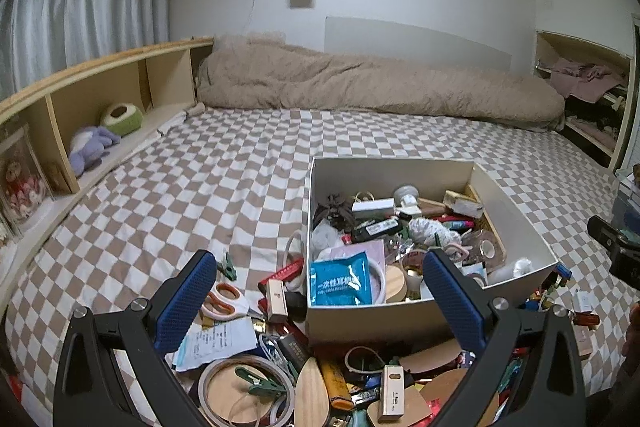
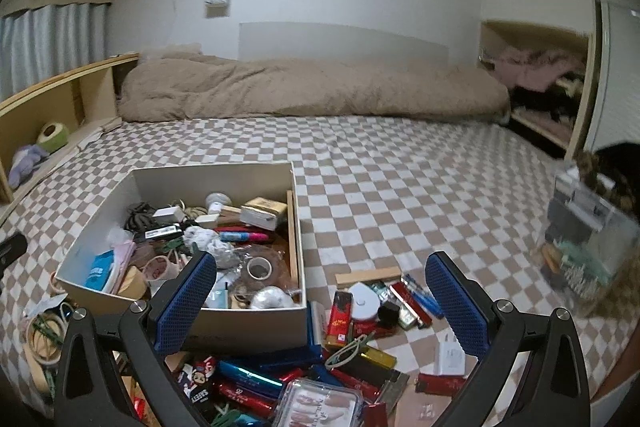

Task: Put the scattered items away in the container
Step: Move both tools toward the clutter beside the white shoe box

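Note:
A white open box (image 1: 516, 195) sits on the checkered bed, partly filled with small items; it also shows in the right wrist view (image 2: 256, 323). My left gripper (image 1: 320, 303) is open and empty, above the box's near wall and a pile with orange-handled scissors (image 1: 224, 301), a tape ring (image 1: 244, 391) and a beige case (image 1: 392, 393). My right gripper (image 2: 322, 303) is open and empty, above scattered items right of the box: a red packet (image 2: 339, 321), a white round device (image 2: 366, 301), a wooden stick (image 2: 368, 277) and a clear nail box (image 2: 320, 405).
A brown duvet (image 1: 360, 87) lies along the far wall. A wooden shelf (image 1: 100, 95) with plush toys runs along the left. A clear bin (image 2: 584, 243) stands at the right edge of the bed. Bare checkered sheet (image 2: 400, 179) lies beyond the box.

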A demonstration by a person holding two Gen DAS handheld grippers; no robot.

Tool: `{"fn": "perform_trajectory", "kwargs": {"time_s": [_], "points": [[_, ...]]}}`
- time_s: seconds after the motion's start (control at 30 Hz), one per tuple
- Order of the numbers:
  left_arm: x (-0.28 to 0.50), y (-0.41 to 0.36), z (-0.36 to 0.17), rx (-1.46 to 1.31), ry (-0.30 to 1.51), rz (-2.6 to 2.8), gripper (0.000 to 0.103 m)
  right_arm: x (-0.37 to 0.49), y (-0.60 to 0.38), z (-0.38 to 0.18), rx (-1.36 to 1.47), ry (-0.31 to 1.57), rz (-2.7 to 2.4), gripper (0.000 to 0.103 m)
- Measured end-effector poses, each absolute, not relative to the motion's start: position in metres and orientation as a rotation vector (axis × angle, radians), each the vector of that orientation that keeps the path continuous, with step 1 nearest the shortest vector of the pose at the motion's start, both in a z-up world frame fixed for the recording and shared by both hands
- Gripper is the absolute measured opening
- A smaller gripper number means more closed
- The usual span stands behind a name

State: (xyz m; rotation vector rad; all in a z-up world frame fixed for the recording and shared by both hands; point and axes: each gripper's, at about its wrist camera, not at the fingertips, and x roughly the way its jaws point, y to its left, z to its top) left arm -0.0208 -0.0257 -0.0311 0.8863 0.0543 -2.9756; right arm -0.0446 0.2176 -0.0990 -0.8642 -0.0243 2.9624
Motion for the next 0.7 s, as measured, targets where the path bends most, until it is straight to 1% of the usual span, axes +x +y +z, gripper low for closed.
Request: {"fn": "perform_trajectory", "kwargs": {"time_s": [0.33, 0.57, 0.7], "points": [[-0.027, -0.031, -0.052, 0.987, 0.105, -2.940, 0.103, -0.058, 0.238, -0.125, -0.991, 0.171, 2.963, 0.103], [-0.027, -0.030, -0.066, 1.082, 0.142, -2.954, 0.103, -0.065, 0.240, -0.143, -1.076, 0.172, 2.917, 0.103], [-0.028, -0.028, -0.077, 1.135, 0.124, -2.939, 0.103, -0.068, 0.244, -0.154, -1.110, 0.185, 2.884, 0.103]]}}
